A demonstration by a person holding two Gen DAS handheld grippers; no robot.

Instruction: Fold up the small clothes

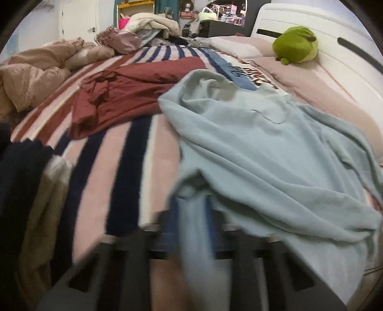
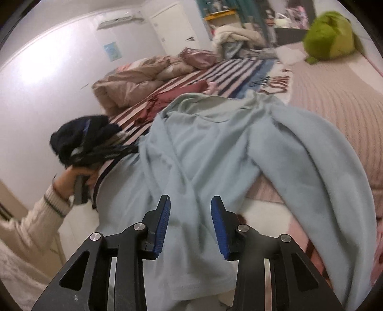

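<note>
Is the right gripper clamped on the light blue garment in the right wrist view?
No. The right gripper has its jaws apart above the light blue garment, with bare fabric showing in the gap between them.

The bed (image 1: 134,148) fills most of the room, covered by a striped blanket (image 1: 153,59) in pink, navy and white. At its right end stands a white headboard (image 1: 299,21). Beside the bed, a pale wall (image 2: 47,79) catches a soft glare; high on it sits an air conditioner (image 2: 117,21), with a small blue poster (image 2: 112,51) below. Right of that is a white door (image 2: 177,26). Beyond the bed, cluttered dark shelves (image 1: 222,14) line the far side.
</note>
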